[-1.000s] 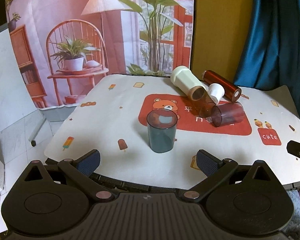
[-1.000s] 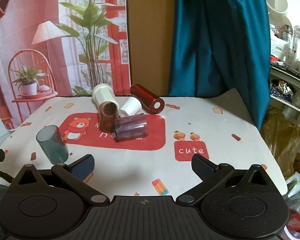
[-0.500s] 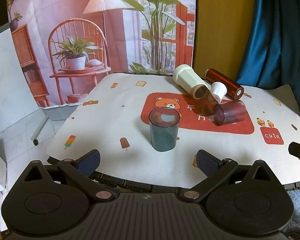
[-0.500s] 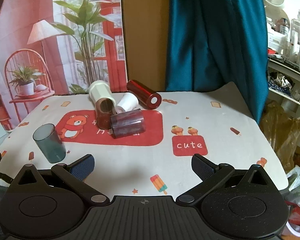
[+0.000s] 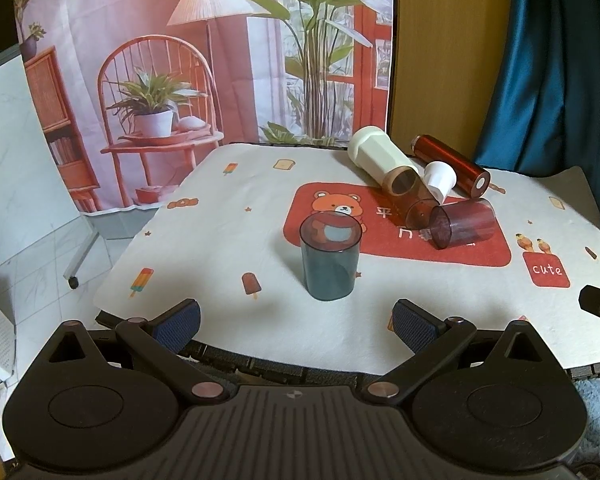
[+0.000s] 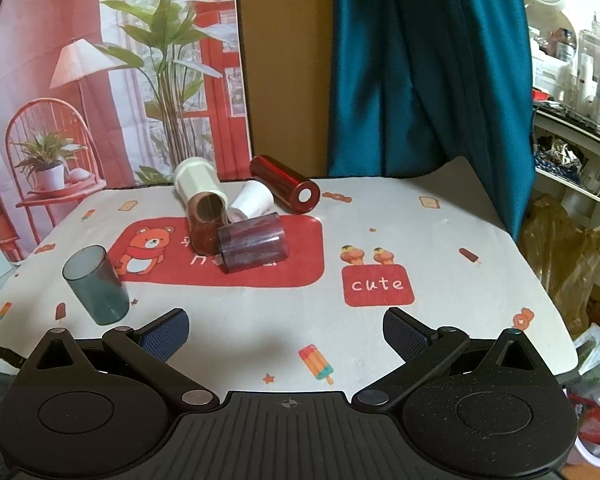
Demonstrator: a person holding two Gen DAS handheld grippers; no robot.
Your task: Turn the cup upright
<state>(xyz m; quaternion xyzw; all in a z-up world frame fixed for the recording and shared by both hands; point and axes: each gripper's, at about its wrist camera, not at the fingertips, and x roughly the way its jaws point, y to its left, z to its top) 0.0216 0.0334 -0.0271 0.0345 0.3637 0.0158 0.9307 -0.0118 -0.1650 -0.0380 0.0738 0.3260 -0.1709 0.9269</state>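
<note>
1. Both grippers, left gripper and right gripper, hang back at the table's near edge with jaws spread wide, holding nothing.
2. One dark teal cup stands on the mat, apparently done.
3. Several cups lie tipped in a cluster farther back, seemingly left to right.
</note>
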